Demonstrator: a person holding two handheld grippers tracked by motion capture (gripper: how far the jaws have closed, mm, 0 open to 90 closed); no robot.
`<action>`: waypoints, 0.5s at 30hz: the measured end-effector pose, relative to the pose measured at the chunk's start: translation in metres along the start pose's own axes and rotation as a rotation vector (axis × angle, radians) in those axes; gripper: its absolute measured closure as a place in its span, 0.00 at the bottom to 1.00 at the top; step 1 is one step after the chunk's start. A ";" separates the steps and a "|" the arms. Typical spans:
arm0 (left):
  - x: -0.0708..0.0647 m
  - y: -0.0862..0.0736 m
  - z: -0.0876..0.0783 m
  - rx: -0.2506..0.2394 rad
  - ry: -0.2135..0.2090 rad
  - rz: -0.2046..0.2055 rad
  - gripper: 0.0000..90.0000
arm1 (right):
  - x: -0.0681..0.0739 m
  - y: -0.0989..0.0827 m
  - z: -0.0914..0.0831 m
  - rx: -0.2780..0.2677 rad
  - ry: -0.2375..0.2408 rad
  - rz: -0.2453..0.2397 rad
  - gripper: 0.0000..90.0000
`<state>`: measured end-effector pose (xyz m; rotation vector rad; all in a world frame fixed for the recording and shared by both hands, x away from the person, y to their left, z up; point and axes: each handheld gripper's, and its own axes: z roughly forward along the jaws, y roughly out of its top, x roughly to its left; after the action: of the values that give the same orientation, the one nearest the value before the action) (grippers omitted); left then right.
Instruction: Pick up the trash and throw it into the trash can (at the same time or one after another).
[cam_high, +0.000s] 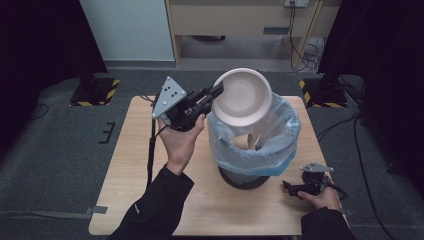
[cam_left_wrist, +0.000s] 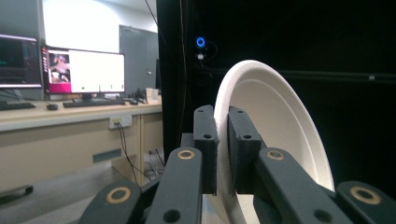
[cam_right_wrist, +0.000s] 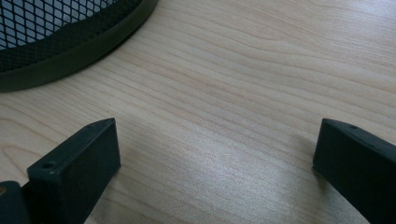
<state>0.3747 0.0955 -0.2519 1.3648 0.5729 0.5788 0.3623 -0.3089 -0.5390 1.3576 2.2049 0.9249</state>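
A white paper plate (cam_high: 242, 96) is held on edge above the bin's mouth, tilted toward me. My left gripper (cam_high: 216, 93) is shut on its left rim; in the left gripper view the two pads (cam_left_wrist: 207, 135) pinch the plate's (cam_left_wrist: 280, 116) edge between them. A mesh bin (cam_high: 252, 135) lined with a pale blue bag stands mid-table, with paper cups (cam_high: 246, 141) inside. My right gripper (cam_high: 289, 188) rests low on the table at the front right, and in the right gripper view its fingers (cam_right_wrist: 77, 165) stand far apart over bare wood with nothing between them.
The wooden table (cam_high: 135, 170) has free room to the left of the bin and along its front. The bin's dark mesh base (cam_right_wrist: 60, 42) lies just ahead of the right gripper. Dark curtains and stand bases flank the table.
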 end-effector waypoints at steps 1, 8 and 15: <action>-0.001 -0.003 0.004 0.008 -0.002 -0.005 0.92 | 0.000 0.000 0.000 0.000 0.000 0.000 0.01; -0.001 -0.023 0.030 0.113 -0.023 0.003 0.92 | 0.000 0.000 0.000 0.000 0.000 0.000 0.01; 0.003 -0.036 0.039 0.165 -0.074 -0.052 0.80 | 0.000 0.000 0.000 0.001 0.000 -0.002 0.01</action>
<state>0.4051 0.0652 -0.2837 1.5159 0.6046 0.4440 0.3623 -0.3091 -0.5390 1.3555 2.2071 0.9231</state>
